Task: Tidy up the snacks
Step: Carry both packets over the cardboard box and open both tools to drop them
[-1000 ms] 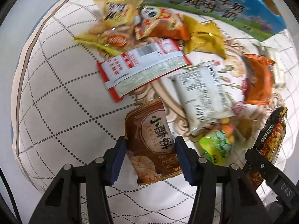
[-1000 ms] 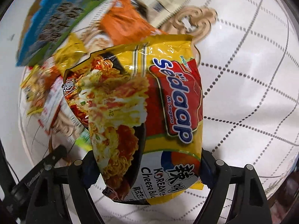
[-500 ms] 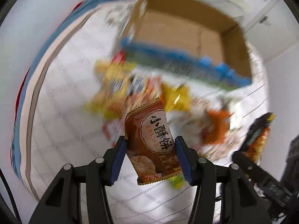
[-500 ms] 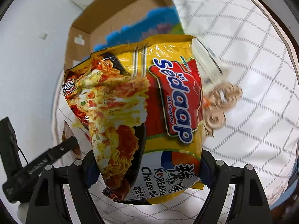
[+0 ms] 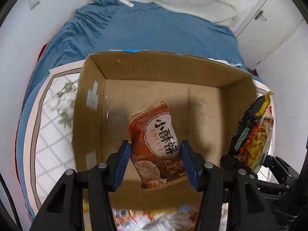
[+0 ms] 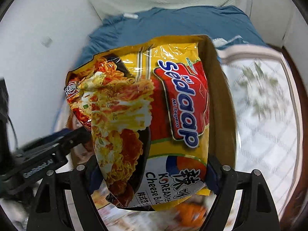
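I'm seeing a brown-orange biscuit packet [image 5: 156, 144], a yellow-and-red noodle bag [image 6: 154, 119], a plain tan cardboard box [image 5: 146, 92], and a white dotted-lattice bench cover [image 5: 52, 134] at nine o'clock.

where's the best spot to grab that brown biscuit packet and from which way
Grip the brown biscuit packet across its narrow width, low on its body, coming from its bottom end. It is a flat pouch, longer than wide, so the left gripper spans it as it does now, over the cardboard box.
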Demonstrator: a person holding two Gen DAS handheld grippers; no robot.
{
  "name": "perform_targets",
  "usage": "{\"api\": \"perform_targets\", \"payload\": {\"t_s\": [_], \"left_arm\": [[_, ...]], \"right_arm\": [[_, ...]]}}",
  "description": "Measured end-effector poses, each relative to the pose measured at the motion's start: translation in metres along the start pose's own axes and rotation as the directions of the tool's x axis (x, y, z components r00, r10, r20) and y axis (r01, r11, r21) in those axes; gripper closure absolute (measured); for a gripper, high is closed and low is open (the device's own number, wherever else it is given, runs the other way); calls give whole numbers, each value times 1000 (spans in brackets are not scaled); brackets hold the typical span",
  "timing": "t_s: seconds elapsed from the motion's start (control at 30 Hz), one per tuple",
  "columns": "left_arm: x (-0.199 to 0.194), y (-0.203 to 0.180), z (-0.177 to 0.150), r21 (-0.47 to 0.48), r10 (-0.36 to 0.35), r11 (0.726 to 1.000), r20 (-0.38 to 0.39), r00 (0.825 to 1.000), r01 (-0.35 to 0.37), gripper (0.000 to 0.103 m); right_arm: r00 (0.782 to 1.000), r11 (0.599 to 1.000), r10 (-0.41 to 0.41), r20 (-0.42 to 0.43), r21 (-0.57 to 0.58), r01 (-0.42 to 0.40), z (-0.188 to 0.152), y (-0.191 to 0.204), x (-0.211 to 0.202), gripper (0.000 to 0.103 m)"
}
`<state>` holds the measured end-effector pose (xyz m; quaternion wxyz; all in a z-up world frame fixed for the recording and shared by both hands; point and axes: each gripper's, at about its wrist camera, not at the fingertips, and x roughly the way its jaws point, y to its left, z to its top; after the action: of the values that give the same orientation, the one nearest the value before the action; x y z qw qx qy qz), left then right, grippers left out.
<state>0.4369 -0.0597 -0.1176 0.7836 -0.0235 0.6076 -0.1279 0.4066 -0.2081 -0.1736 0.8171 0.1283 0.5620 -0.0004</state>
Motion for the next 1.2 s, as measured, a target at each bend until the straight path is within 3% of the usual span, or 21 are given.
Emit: {"api": "perform_targets", "payload": {"t_s": [0.2, 0.3, 0.43, 0.53, 0.6, 0.67, 0.97, 1.1, 1.2], "left_arm": [[56, 14, 33, -21, 19, 1000, -58, 998, -20, 52], [72, 12, 42, 4, 43, 999, -76, 996, -43, 52], [83, 12, 47, 23, 66, 998, -100, 993, -64, 50], [86, 15, 52, 28, 102, 995, -68, 992, -101, 35], [85, 15, 50, 24, 89, 996, -60, 994, -88, 19], [84, 18, 49, 17, 86, 996, -50, 995, -85, 13], [62, 27, 40, -8, 77, 997, -3, 997, -77, 12], [30, 28, 26, -5, 70, 998, 85, 994, -70, 12], [3, 26, 7, -12, 75, 997, 184, 980, -74, 12]], "right_arm": [[994, 999, -14, -111, 35, 18, 37, -22, 67, 17], [989, 997, -68, -129, 15, 71, 57, -30, 94, 17], [983, 996, -78, -165, 25, 83, 69, -34, 113, 17], [977, 994, -106, -187, 16, 111, 82, -25, 131, 12], [979, 993, -111, -171, 11, 115, 88, -28, 138, 10], [981, 994, -105, -164, -5, 106, 89, -27, 140, 6], [983, 991, -131, -127, -49, 126, 95, -22, 120, 5], [982, 980, -182, -51, -96, 177, 90, -6, 81, 2], [980, 975, -196, 25, -105, 198, 78, -5, 53, 2]]}}
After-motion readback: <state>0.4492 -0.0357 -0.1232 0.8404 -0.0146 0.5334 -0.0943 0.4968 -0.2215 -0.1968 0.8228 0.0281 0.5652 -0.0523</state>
